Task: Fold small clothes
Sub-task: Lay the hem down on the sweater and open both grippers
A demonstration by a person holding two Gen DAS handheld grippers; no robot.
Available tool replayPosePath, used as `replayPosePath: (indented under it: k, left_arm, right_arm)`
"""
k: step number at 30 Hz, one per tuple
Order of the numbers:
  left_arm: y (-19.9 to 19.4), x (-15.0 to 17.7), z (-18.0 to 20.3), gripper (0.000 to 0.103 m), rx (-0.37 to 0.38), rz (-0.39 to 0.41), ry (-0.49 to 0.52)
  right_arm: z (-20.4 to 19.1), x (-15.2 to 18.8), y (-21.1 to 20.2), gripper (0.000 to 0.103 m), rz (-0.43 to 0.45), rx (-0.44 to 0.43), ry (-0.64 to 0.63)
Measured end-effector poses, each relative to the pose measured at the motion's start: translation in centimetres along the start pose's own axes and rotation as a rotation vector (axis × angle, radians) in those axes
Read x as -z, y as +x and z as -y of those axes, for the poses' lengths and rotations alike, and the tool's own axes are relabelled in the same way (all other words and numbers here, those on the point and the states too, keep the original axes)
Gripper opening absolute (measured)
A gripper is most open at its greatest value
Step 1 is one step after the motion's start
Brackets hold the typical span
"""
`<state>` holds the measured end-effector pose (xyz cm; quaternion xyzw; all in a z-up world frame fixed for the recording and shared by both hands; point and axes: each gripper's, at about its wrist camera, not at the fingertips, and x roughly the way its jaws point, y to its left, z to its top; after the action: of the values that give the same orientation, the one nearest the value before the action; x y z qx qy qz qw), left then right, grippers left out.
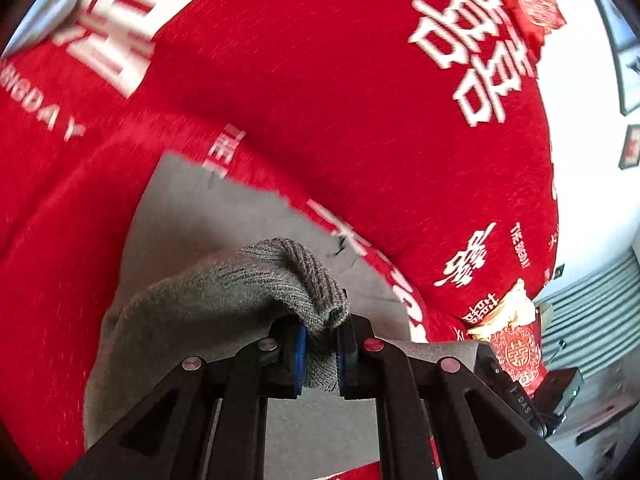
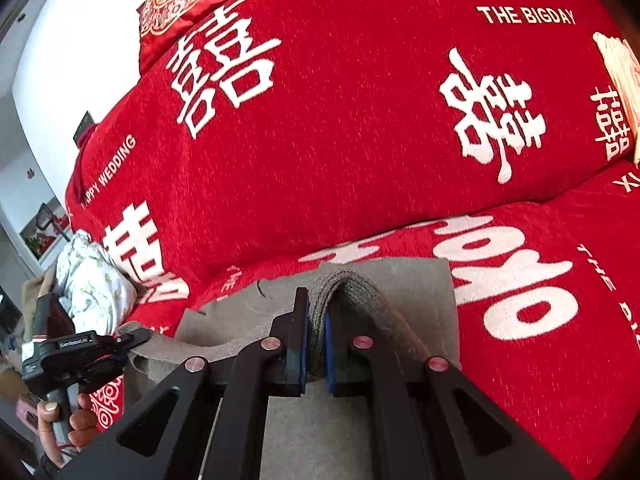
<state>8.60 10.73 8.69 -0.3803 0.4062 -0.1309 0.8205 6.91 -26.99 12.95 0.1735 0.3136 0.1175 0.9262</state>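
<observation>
Grey knit garment (image 1: 224,292) lies on grey mat (image 1: 208,208), red blanket (image 1: 320,80) behind.

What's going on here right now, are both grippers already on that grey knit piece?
Yes. A person holds a gripper in each hand, and both are clamped on the grey knit garment. The left gripper pinches a bunched ribbed edge; the right gripper pinches another fold of it. The garment sits over a grey mat on the red bedspread. No finished fold shows yet.
</observation>
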Motion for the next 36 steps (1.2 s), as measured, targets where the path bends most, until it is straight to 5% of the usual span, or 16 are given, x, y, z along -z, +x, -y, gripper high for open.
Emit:
replayPosePath:
  k: [11,24,25,27,28,29,31,33,35,36]
  left_arm:
    - [0.9,-3.3,1.6,0.012,-0.025,0.028,0.053]
    - [9.2,-6.0,-2.1,0.012,-0.164,-0.068,0.040]
    - [9.7,-6.1,-2.5,0.019,-0.174,-0.081,0.036]
    - [10.5,-6.3,-3.3,0.057,-0.186,-0.100,0.020]
    - [10.5,-6.4,-3.6,0.092,-0.195,-0.082,0.008]
    - [10.2,-6.5,-4.0,0.103,-0.211,-0.037,-0.010]
    - [9.5,-6.9,-4.8,0.103,-0.189,0.013,-0.043]
    - [9.0,-7.4,-5.7,0.103,-0.127,-0.015,-0.082]
    - [8.0,-7.6,-6.2,0.103,-0.101,0.000,-0.095]
    - [7.3,-7.6,-6.3,0.103,-0.102,0.017,-0.080]
  right_arm:
    - [0.9,-2.2,2.7,0.007,0.000,0.003,0.040]
    - [4.6,-2.6,12.5,0.007,-0.144,0.089,0.134]
    - [4.7,-2.5,13.3,0.007,-0.155,0.093,0.132]
    - [5.1,-2.4,14.3,0.011,-0.175,0.092,0.143]
    - [5.4,-2.2,14.7,0.011,-0.190,0.086,0.160]
    - [5.9,-2.1,15.3,0.013,-0.215,0.078,0.189]
    - [6.7,-1.8,16.1,0.026,-0.251,0.060,0.233]
    - [7.4,-1.5,15.8,0.058,-0.228,0.070,0.256]
    - [7.9,-1.4,14.7,0.076,-0.178,0.083,0.278]
    - [8.0,-1.5,14.1,0.076,-0.159,0.090,0.279]
